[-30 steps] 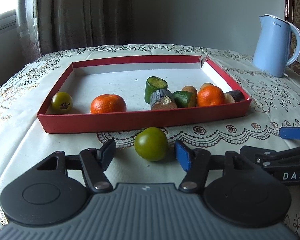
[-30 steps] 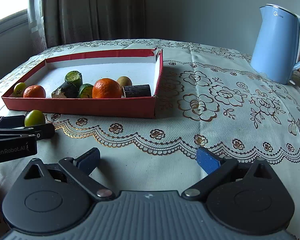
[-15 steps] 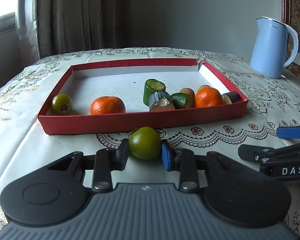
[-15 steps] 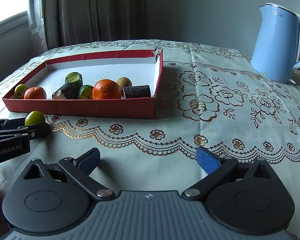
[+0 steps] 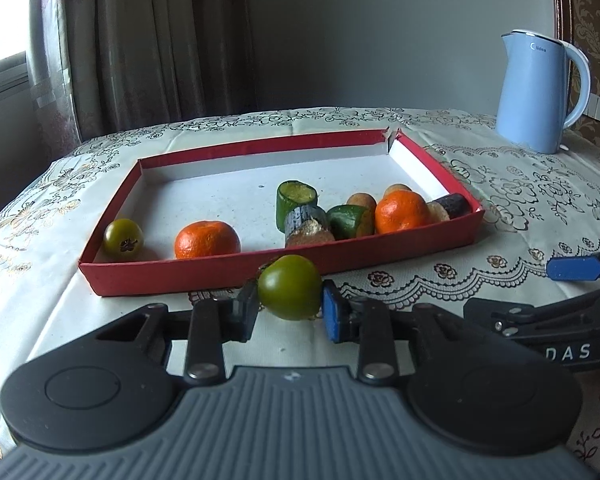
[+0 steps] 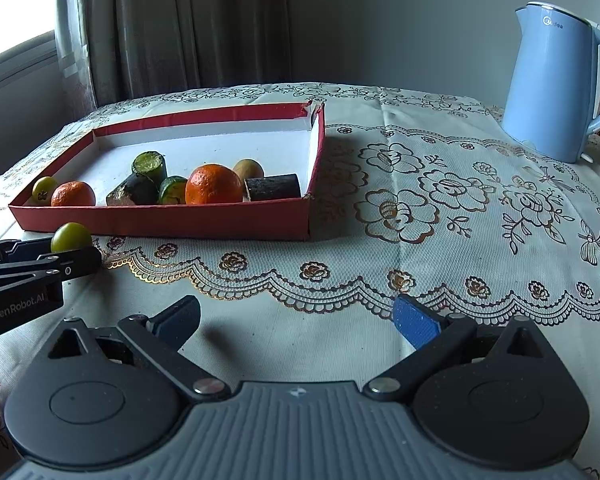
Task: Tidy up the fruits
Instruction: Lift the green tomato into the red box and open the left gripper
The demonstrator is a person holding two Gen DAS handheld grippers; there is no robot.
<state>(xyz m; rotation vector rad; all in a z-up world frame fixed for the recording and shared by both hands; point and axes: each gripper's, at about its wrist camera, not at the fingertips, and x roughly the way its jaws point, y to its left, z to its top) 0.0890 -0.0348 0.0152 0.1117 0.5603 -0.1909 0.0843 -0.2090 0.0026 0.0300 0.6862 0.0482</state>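
Note:
My left gripper (image 5: 289,307) is shut on a round green fruit (image 5: 289,292), held just in front of the near wall of the red tray (image 5: 180,274). The same green fruit (image 6: 71,237) shows at the left in the right wrist view, between the left gripper's fingers (image 6: 76,258). Inside the tray lie two oranges (image 5: 207,239) (image 5: 402,211), a second green fruit (image 5: 123,237), green cucumber pieces (image 5: 296,198), a dark cut piece (image 5: 308,227) and small brown fruits (image 5: 361,201). My right gripper (image 6: 296,320) stands open over bare tablecloth, nothing between its fingers.
A light blue kettle (image 5: 538,92) stands at the back right of the table. The embroidered tablecloth (image 6: 420,200) covers the whole top. Curtains (image 5: 140,48) hang behind the table on the left. The right gripper's blue fingertip (image 5: 574,269) reaches in from the right edge.
The left gripper's jaws closed from wide apart onto the green fruit and lifted it slightly toward the tray's near wall. The right gripper has stayed where it was, open.

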